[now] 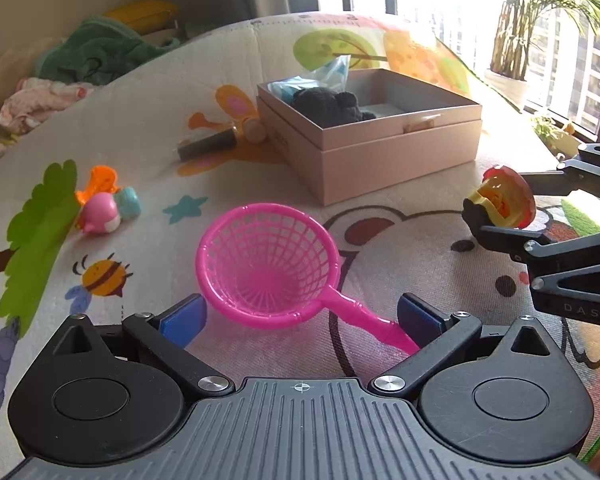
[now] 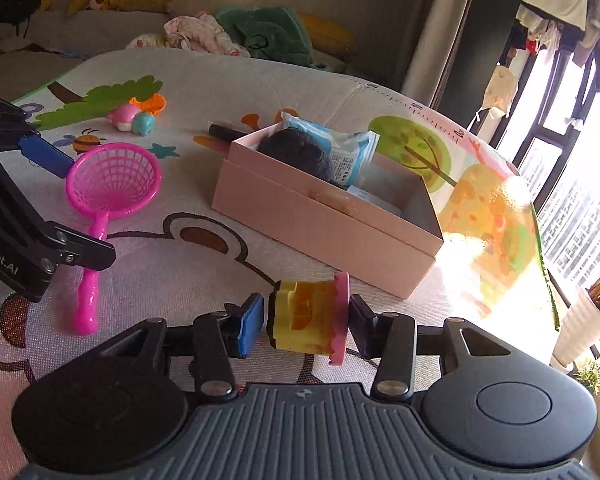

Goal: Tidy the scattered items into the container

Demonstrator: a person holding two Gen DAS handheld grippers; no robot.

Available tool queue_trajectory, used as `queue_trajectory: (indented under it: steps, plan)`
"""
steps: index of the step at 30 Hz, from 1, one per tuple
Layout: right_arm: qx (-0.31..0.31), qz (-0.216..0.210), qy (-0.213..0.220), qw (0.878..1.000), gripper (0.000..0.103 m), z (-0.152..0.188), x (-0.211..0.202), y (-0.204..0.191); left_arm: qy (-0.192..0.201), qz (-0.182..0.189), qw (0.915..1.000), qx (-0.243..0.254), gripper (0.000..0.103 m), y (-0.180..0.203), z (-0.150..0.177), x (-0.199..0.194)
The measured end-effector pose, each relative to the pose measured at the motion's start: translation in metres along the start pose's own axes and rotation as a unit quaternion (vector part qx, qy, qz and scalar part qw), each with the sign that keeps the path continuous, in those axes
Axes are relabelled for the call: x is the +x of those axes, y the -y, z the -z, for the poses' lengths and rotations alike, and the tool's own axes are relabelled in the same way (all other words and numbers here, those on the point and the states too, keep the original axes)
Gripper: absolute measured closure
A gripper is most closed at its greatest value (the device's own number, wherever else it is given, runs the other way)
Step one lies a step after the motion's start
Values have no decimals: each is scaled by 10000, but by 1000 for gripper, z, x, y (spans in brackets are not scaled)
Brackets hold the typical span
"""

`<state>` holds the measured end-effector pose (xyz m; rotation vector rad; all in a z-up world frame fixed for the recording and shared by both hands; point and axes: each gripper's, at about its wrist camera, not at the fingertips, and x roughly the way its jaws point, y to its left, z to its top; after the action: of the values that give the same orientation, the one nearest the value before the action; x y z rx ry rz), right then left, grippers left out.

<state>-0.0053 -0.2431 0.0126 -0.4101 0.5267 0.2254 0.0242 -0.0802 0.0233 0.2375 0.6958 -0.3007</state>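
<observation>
A pink open box (image 1: 396, 152) (image 2: 320, 220) stands on the play mat and holds a dark plush toy (image 1: 332, 106) (image 2: 296, 152) and a blue-white packet (image 2: 348, 152). My right gripper (image 2: 304, 322) (image 1: 496, 200) is shut on a yellow and pink toy cup (image 2: 308, 316) (image 1: 504, 196), held on its side just above the mat, in front of the box. My left gripper (image 1: 300, 316) is open, its pads either side of a pink toy net (image 1: 268, 264) (image 2: 108, 188) lying on the mat, with the handle near the right pad.
Small pink, teal and orange toys (image 1: 104, 204) (image 2: 140, 114) lie at the mat's left. A dark stick-shaped item (image 1: 208, 146) (image 2: 224, 131) lies beside the box. Clothes and cushions (image 1: 92, 52) are piled beyond the mat. A window and potted plant (image 1: 516, 40) are at right.
</observation>
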Motion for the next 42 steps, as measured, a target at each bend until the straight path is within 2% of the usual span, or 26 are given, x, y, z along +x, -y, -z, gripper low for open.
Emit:
queue_trajectory:
  steps: [3,7,12,14,17,19,23,26,29,32,35,39,42]
  plan:
    - [67,-359,61,9993,46,-2,-3,-11,-14,-160,9998,120,0,-7,0,-2]
    - [272,-705,164,9970,27,-1,-9,-13,-69,-331,9993,181,0,-27,1,-3]
    - [555,-648,274,9960,11,3,-16,-3,-150,-692,9975,-50,0,-60,3,-7]
    - [738,-615,256,9950,4,6,-17,2,-172,-529,9977,-389,0,-74,3,-10]
    - [988,-535,150,9936,3,13,-13,7,-185,-88,9948,-999,0,-88,2,-12]
    - [1129,-452,51,9926,2,18,-8,9,-199,9,9926,-1196,0,-89,-2,-8]
    - [1432,-443,-119,9886,0,26,-2,13,-164,-157,9952,-956,0,-78,-14,10]
    - [1508,-418,-230,9874,0,31,0,14,-199,23,9967,-789,0,-71,-24,27]
    - [1615,-455,-308,9853,0,37,2,17,-146,414,9981,-431,0,-57,-32,42]
    - [1692,-501,-308,9838,0,38,4,19,-32,971,9953,-33,0,-40,-34,48]
    - [1680,-525,-280,9840,0,38,4,18,35,1208,9925,181,0,-28,-30,45]
    - [1582,-548,-223,9856,0,34,4,17,45,1171,9930,174,0,-28,-20,33]
    - [1348,-384,-22,9901,0,26,2,12,20,1116,9938,-25,0,-36,-12,21]
